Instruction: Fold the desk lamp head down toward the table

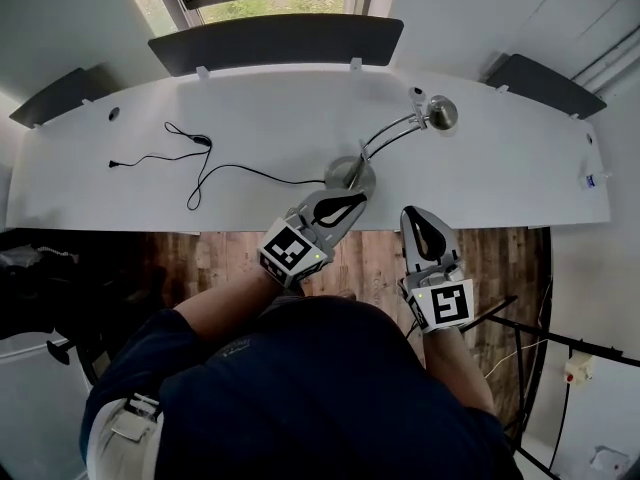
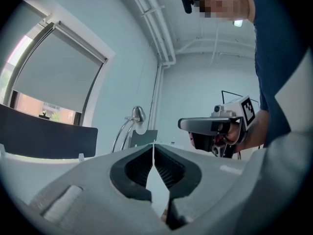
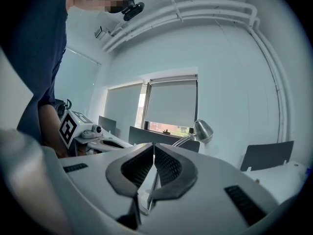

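A silver desk lamp stands on the white desk (image 1: 520, 168): round base (image 1: 352, 176), curved double arm (image 1: 390, 133) and metal head (image 1: 441, 114) at the right end. Its head (image 2: 138, 113) also shows in the left gripper view and again (image 3: 202, 130) in the right gripper view, still raised. My left gripper (image 1: 352, 203) is shut and empty, its tips at the desk's front edge just before the base. My right gripper (image 1: 412, 217) is shut and empty too, near the desk's front edge to the right of the base. Neither touches the lamp.
A black cable (image 1: 200, 163) runs from the lamp base leftwards across the desk. Dark screen panels (image 1: 275, 40) stand along the desk's back edge, another (image 1: 545, 83) at the right. Wooden floor (image 1: 370, 258) lies below the grippers, with a black stand (image 1: 520, 328) at the right.
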Demonstrator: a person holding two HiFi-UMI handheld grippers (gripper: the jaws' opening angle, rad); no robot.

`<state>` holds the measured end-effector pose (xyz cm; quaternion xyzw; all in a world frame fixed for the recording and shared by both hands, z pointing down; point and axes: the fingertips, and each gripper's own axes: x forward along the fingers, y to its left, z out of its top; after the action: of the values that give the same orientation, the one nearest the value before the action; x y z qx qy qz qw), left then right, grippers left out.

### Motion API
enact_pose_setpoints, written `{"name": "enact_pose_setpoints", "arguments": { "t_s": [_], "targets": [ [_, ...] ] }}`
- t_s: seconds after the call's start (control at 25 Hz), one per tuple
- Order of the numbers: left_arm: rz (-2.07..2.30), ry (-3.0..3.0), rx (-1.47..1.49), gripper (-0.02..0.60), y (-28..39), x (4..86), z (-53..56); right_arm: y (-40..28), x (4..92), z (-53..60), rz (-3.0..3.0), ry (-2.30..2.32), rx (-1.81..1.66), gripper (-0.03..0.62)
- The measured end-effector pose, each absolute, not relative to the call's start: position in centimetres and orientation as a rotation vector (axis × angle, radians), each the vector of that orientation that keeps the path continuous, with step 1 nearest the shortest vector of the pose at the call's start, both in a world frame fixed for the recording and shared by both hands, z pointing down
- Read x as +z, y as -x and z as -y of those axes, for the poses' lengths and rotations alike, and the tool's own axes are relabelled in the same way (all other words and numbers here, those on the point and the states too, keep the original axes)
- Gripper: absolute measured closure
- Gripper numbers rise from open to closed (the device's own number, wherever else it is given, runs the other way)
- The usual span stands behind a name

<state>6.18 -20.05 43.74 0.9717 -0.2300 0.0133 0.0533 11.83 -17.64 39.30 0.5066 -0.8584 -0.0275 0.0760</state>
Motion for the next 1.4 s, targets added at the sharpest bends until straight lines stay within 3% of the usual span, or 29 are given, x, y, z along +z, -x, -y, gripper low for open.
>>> {"name": "enact_pose_setpoints", "arguments": {
  "t_s": [0.24,0.92,1.4],
  "targets": [
    [0.668,-2.953,0.102,0.574,-6.3,46.6,23.1,-12.3,39.6,20.6,2.474,-1.547,-0.139,0.582],
    [0.706,-2.923,0.296,0.442,-7.2,53.0,29.6,-15.3,40.2,26.6,1.995,-1.447,-0.472,0.491],
    [0.685,-2.931,0.359,0.428,-8.6,54.8,30.9,-15.4,40.0,30.6,1.613,-1.198,-0.801,0.459]
  ]
}}
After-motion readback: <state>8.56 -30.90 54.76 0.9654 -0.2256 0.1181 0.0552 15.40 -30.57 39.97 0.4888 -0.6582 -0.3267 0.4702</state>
